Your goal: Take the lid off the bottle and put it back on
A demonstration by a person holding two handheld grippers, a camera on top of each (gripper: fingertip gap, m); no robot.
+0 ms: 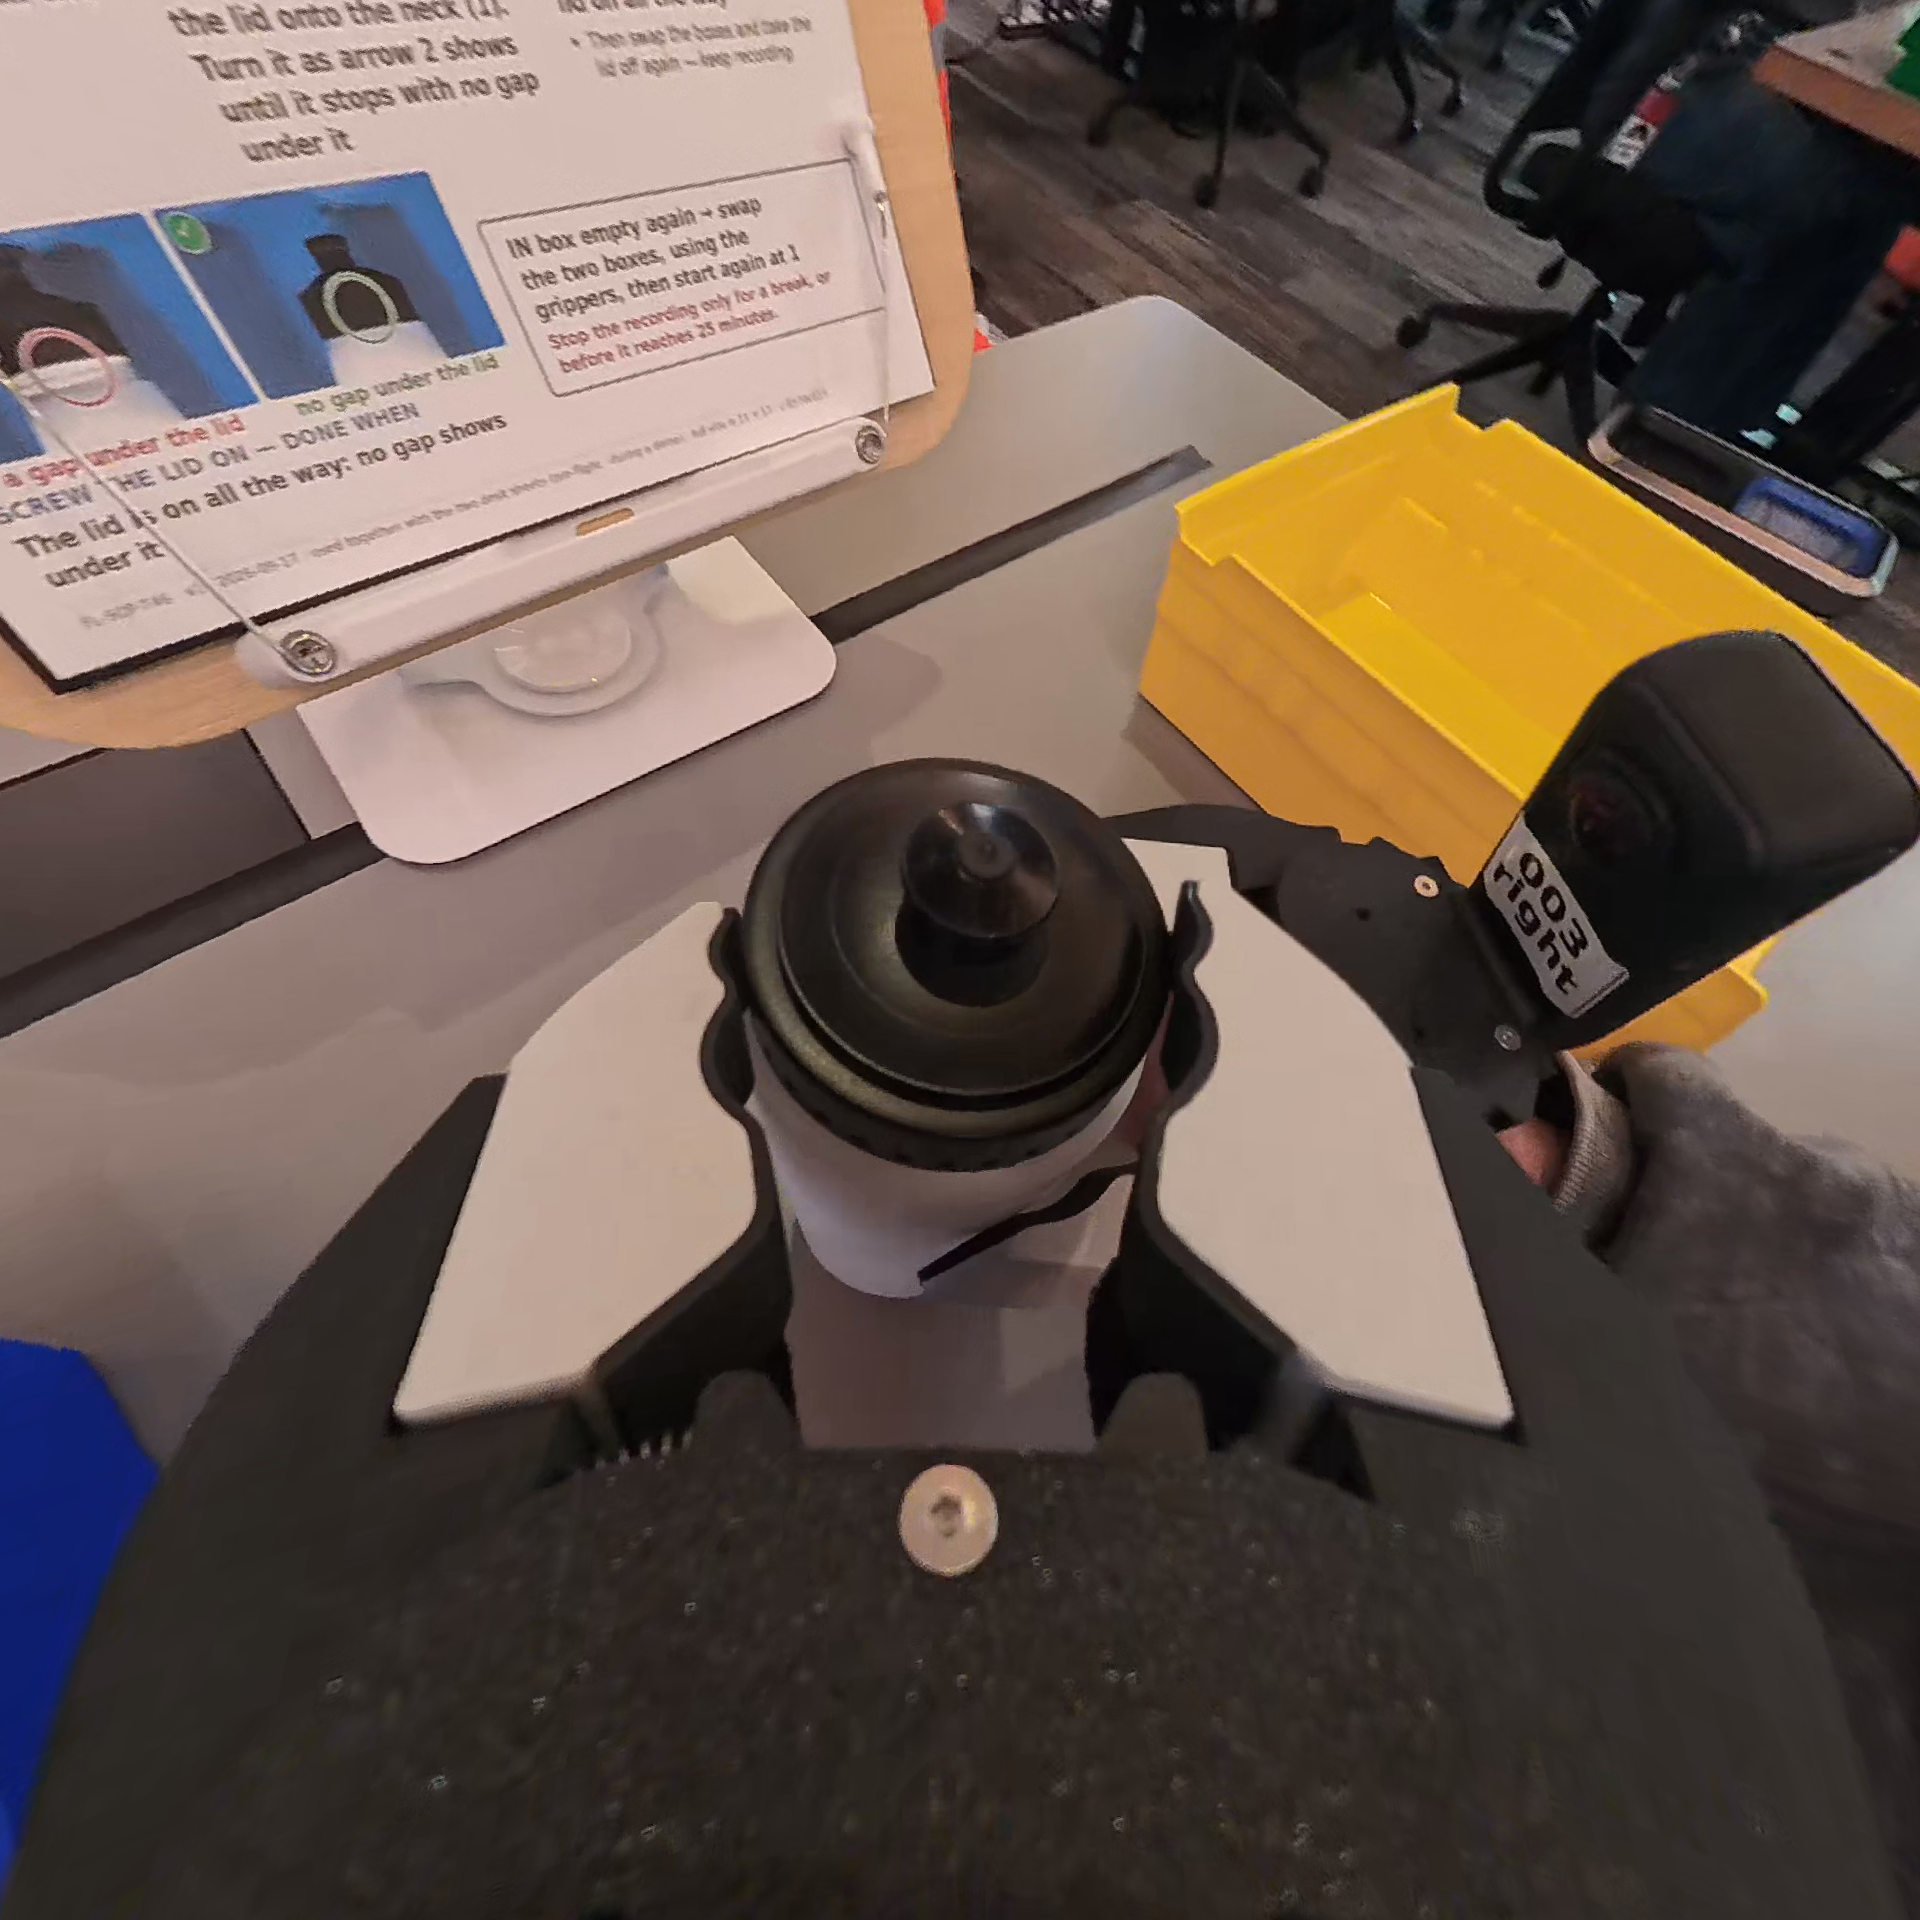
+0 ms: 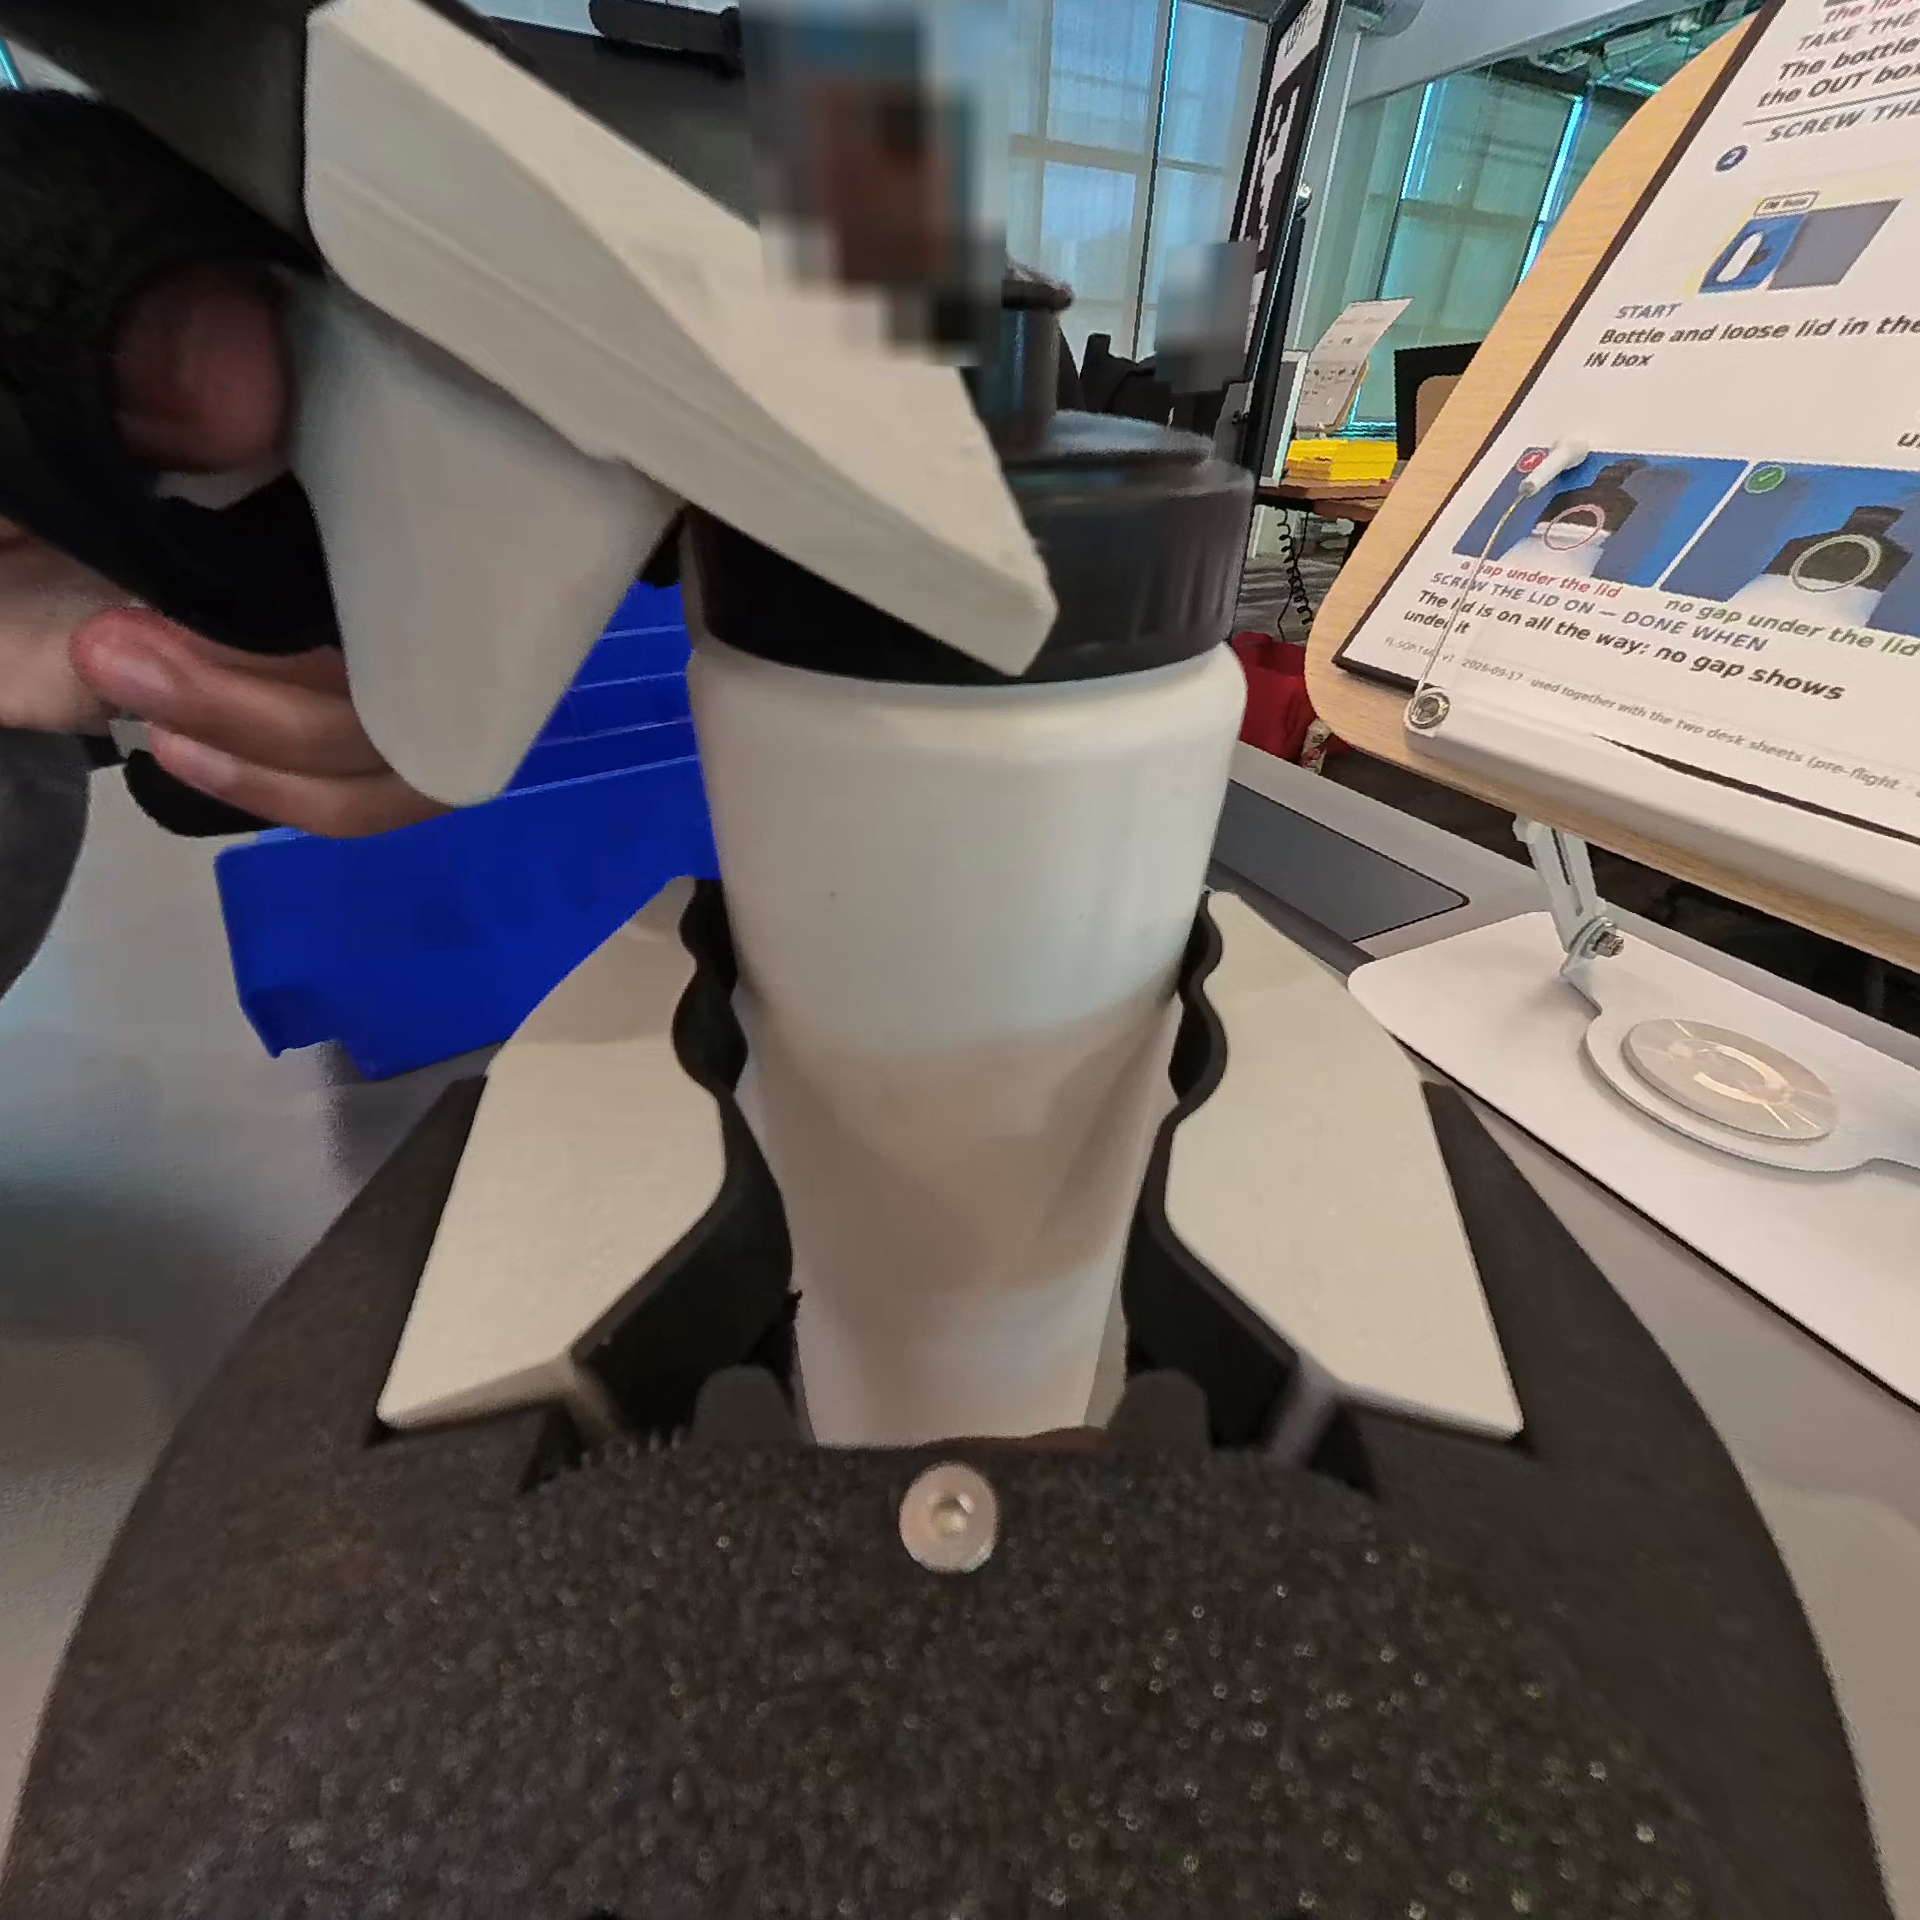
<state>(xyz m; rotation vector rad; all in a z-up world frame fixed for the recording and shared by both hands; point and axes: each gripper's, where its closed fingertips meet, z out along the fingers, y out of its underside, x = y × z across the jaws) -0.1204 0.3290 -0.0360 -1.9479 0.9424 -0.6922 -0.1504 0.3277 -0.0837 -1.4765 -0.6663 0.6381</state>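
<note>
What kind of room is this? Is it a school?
Probably an office or lab workspace, not a school. Rolling office chairs stand on the floor, big glass windows line the back, and an instruction board stands on a grey desk with a yellow bin.

Pretty boxed in around the white plastic bottle with the black screw lid (image 1: 951,956). My left gripper (image 1: 961,977) crowds its top, my right gripper (image 2: 951,997) fills both flanks lower down. Right of the bottle sits a yellow plastic bin (image 1: 1455,634), left a blue plastic bin (image 2: 468,914), behind it the white-footed instruction board stand (image 1: 561,717). Bare grey tabletop (image 1: 260,987) between bottle and stand is the open lane.
</note>
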